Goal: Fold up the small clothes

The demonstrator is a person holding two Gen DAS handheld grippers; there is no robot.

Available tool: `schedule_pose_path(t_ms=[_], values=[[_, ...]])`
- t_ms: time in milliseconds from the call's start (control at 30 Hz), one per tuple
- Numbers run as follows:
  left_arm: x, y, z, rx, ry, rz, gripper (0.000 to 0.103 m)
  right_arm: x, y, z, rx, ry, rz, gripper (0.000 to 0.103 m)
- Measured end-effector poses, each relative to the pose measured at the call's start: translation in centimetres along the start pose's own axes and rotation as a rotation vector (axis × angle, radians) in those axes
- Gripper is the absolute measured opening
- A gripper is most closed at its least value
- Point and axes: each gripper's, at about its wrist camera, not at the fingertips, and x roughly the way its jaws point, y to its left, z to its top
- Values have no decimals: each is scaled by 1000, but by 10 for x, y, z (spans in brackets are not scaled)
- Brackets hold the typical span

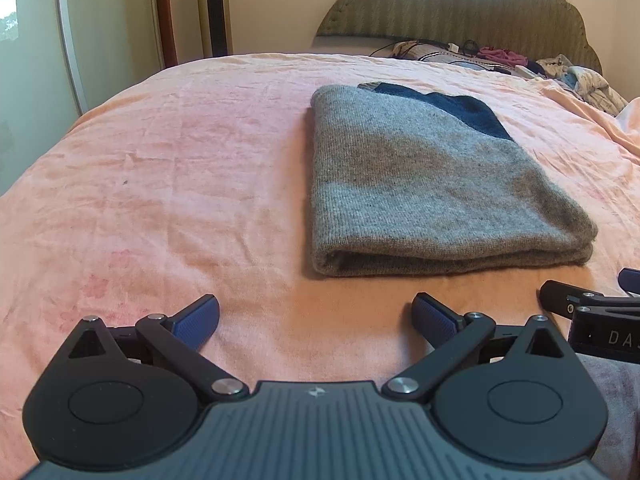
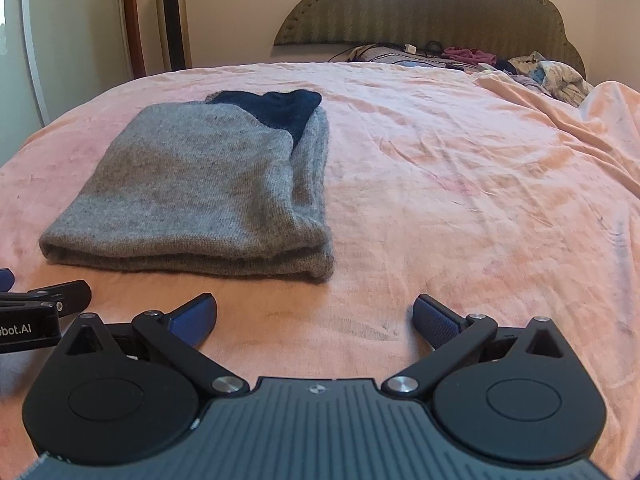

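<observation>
1. A folded grey sweater [image 1: 436, 184] with a dark blue part at its far end lies flat on the pink bedspread [image 1: 168, 168] of the bed; its near fold faces both tools.
2. The left tool [image 1: 316, 318] hangs low over the bedspread, jaws spread wide with nothing between them; the sweater lies just ahead and to its right, apart from it.
3. The right tool [image 2: 316, 316] is likewise spread and empty; the sweater lies ahead to its left.
</observation>
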Motion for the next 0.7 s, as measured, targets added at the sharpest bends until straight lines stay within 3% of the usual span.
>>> schedule_pose_path(t_ms=[700], values=[[1, 0, -2, -3, -11, -2, 103, 0, 0, -1, -1, -2, 0, 103]])
